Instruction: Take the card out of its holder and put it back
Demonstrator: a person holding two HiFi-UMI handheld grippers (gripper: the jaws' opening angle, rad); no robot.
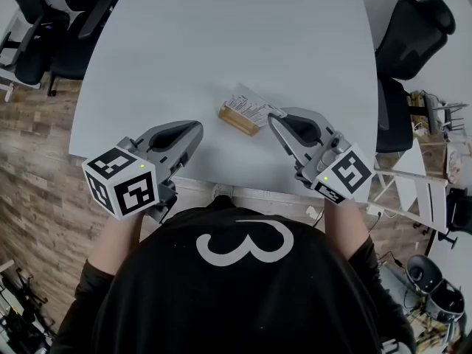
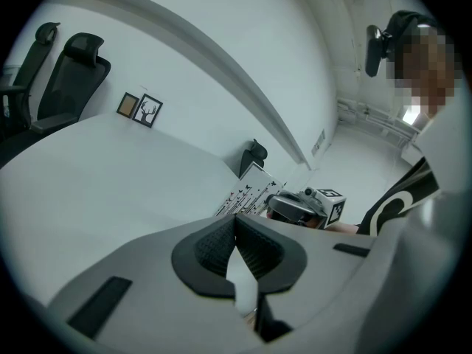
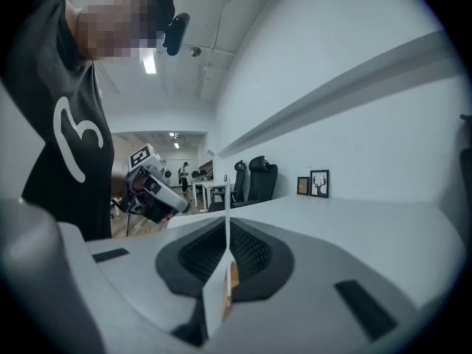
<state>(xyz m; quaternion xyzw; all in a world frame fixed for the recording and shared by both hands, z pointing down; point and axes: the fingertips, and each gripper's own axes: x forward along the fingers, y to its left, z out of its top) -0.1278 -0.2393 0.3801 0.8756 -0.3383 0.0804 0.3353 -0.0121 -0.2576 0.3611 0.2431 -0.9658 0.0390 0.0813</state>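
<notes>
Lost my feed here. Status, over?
Right tongs shut on card edge. Left tongs shut, empty. Card at wooden holder, seating unclear. Nothing blocking.

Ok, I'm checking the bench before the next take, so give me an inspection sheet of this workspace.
surface: white table, bare apart from the job's things.
job's things: card leaning in its wooden holder.
clutter: nothing seen on the table.
tools: left tool shut, empty; right tool shut on the card's edge.
cables: nothing seen on the table.
surroundings: black office chairs around the table, wood floor.
</notes>
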